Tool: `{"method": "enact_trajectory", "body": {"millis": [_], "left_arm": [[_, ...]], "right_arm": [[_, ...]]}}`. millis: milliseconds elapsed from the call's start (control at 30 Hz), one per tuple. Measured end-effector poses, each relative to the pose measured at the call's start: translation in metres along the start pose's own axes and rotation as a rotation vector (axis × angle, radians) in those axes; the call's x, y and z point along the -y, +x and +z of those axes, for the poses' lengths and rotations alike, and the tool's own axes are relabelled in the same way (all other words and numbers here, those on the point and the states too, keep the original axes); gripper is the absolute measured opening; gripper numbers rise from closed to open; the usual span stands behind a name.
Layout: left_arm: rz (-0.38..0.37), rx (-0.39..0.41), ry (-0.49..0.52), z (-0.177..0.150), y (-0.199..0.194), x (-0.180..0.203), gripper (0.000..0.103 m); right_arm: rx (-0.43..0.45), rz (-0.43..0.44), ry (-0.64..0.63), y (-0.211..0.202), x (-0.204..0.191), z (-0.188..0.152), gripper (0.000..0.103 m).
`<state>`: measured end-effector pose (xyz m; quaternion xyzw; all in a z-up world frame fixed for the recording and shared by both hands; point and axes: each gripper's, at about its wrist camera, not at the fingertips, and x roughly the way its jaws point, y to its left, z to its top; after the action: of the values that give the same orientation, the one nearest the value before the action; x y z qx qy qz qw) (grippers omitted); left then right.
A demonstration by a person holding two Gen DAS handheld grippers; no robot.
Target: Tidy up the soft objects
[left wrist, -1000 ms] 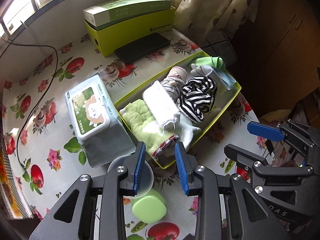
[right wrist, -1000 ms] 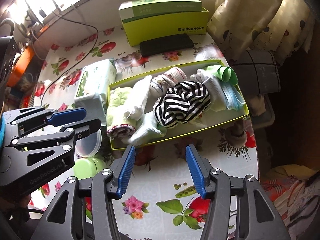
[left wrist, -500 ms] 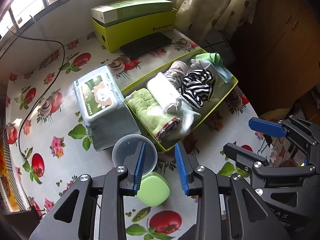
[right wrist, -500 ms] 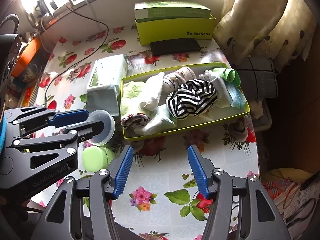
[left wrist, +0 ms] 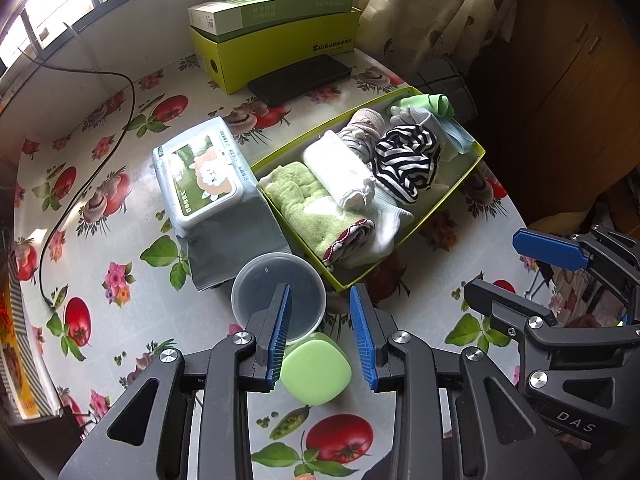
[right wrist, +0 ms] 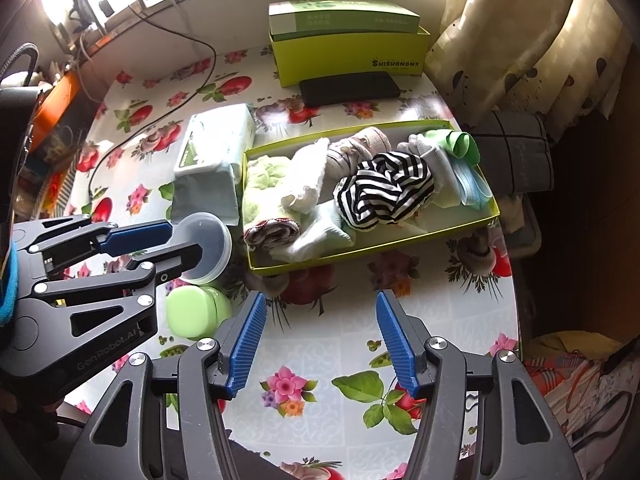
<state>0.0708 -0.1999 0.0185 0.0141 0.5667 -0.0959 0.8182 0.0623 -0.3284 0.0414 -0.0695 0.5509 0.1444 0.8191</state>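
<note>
While rolled towels, socks and a black-and-white striped cloth [right wrist: 384, 188] lie packed in the shallow yellow-green cardboard tray [right wrist: 372, 249] on the flowered desk [right wrist: 440, 300], left gripper [left wrist: 320, 334] and right gripper [right wrist: 320, 344] hover part-open, empty, apparently clear for inspection.

Black grippers [right wrist: 320, 344], ribbed blue pads [left wrist: 280, 336]

Ahead of both sets of jaws, the shallow tray [right wrist: 372, 249] sits on the tabletop [right wrist: 352, 344], packed with rolled towels [left wrist: 320, 204] and socks [right wrist: 384, 188]. Left of it lies the wipes pack [left wrist: 200, 176]; the round tub [left wrist: 260, 284] and small case [left wrist: 316, 368] sit nearest the left jaws. Behind the tray lie the phone [right wrist: 350, 88] and stacked boxes [right wrist: 348, 52].
</note>
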Motion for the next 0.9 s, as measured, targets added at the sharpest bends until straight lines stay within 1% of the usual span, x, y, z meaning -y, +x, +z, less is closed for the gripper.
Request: {"method": "enact_trajectory", "body": {"millis": [300, 900], "left_arm": [[0.012, -0.009, 0.009, 0.001, 0.005, 0.002, 0.032], [0.004, -0.027, 0.002, 0.003, 0.011, 0.000, 0.032]], "right_arm": [[-0.018, 0.011, 0.002, 0.007, 0.003, 0.003, 0.058], [-0.020, 0.013, 0.004, 0.011, 0.003, 0.003, 0.058]]}}
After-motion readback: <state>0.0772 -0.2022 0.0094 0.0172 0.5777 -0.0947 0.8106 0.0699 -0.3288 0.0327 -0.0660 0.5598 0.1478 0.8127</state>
